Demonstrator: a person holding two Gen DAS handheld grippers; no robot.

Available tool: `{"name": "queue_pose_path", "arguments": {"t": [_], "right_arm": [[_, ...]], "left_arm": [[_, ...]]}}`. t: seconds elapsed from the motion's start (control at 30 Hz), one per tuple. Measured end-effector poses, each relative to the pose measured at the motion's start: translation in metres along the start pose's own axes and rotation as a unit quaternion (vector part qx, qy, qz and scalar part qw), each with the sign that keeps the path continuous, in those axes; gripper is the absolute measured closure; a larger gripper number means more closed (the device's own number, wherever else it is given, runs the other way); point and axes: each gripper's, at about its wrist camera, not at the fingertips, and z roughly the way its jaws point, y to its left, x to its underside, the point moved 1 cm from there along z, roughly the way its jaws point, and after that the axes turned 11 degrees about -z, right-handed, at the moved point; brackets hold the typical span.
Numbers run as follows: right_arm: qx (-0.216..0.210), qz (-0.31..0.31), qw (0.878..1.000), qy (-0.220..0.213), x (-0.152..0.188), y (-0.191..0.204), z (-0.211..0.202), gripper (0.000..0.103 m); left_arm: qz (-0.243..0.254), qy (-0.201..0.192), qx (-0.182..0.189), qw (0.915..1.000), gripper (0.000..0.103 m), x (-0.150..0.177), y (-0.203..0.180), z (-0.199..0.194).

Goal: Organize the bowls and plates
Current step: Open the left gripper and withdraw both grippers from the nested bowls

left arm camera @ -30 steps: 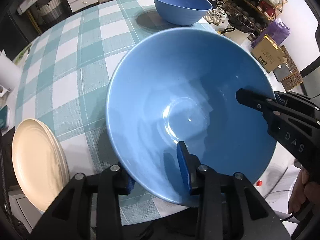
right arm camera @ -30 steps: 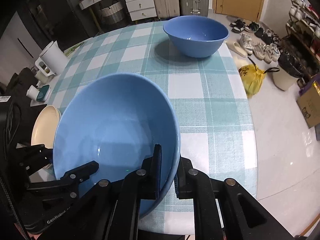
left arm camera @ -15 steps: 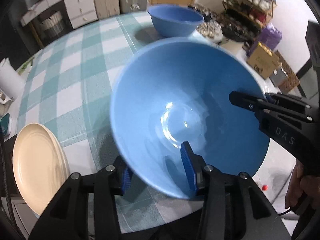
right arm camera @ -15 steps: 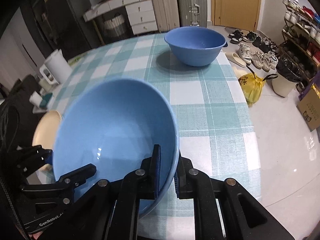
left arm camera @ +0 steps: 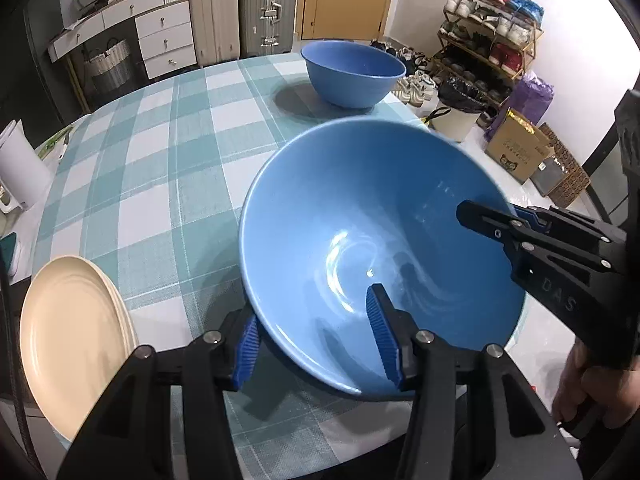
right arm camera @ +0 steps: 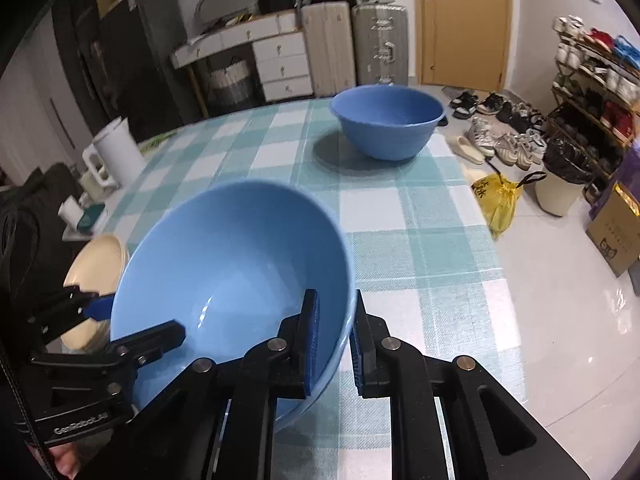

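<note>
A large blue bowl (left arm camera: 360, 220) (right arm camera: 232, 260) hangs tilted over the near edge of the checked table (left arm camera: 160, 160). My right gripper (right arm camera: 335, 294) is shut on its rim, one pad inside and one outside; in the left wrist view the right gripper (left arm camera: 494, 210) grips the bowl's right side. My left gripper (left arm camera: 312, 304) straddles the near rim with its jaws opening, and its pads stand clear of the wall. A second blue bowl (left arm camera: 352, 76) (right arm camera: 388, 124) rests at the table's far side. Stacked cream plates (left arm camera: 68, 336) (right arm camera: 96, 264) lie at the near left.
A white jug (right arm camera: 116, 152) stands at the table's left edge. On the floor to the right are a yellow bag (right arm camera: 496, 200), a bin (left arm camera: 460, 116), a cardboard box (left arm camera: 516, 152) and shoe racks. A hand (left arm camera: 580, 380) holds the right gripper's handle.
The left gripper's jaws have spread away from the bowl's rim. Both views have tipped up, showing more of the room, and the bowl sits lower in view, still in the right gripper.
</note>
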Motion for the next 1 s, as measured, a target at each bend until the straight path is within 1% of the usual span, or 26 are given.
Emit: {"name": "queue_pose_path", "arguments": {"t": [0.07, 0.1, 0.2, 0.3, 0.37, 0.47, 0.67, 0.77, 0.87, 1.0], "right_arm": [[-0.014, 0.015, 1.000, 0.006, 0.002, -0.004, 0.004, 0.089], [-0.018, 0.017, 1.000, 0.008, 0.002, -0.004, 0.007, 0.089], [-0.013, 0.013, 1.000, 0.008, 0.004, -0.002, 0.012, 0.089], [-0.020, 0.021, 1.000, 0.009, 0.006, -0.003, 0.016, 0.089], [-0.024, 0.025, 0.999, 0.008, 0.008, -0.004, 0.016, 0.089], [-0.032, 0.035, 0.999, 0.002, 0.010, -0.006, 0.014, 0.089], [-0.043, 0.055, 0.997, -0.033, 0.016, -0.011, 0.003, 0.089], [-0.045, 0.058, 0.996, -0.050, 0.019, -0.011, -0.003, 0.089], [-0.048, 0.055, 0.995, -0.063, 0.021, -0.009, -0.009, 0.089], [-0.045, 0.056, 0.995, -0.070, 0.024, -0.007, -0.013, 0.089]], "left_arm": [[-0.002, -0.004, 0.002, 1.0000, 0.053, 0.000, 0.002, -0.002], [0.003, -0.009, -0.003, 0.9999, 0.053, -0.001, 0.002, -0.003], [0.006, -0.018, -0.010, 0.9998, 0.051, -0.003, 0.006, -0.005], [-0.009, -0.006, 0.003, 0.9999, 0.051, -0.005, 0.015, 0.000], [-0.017, -0.010, 0.010, 0.9998, 0.051, -0.006, 0.020, 0.000], [-0.023, -0.009, 0.005, 0.9997, 0.051, -0.007, 0.026, 0.004], [-0.040, 0.018, -0.008, 0.9990, 0.051, -0.001, 0.040, 0.030], [-0.055, 0.031, 0.004, 0.9980, 0.049, 0.003, 0.047, 0.041], [-0.058, 0.042, 0.002, 0.9974, 0.049, 0.005, 0.048, 0.048], [-0.063, 0.043, 0.006, 0.9971, 0.049, 0.007, 0.047, 0.047]]}}
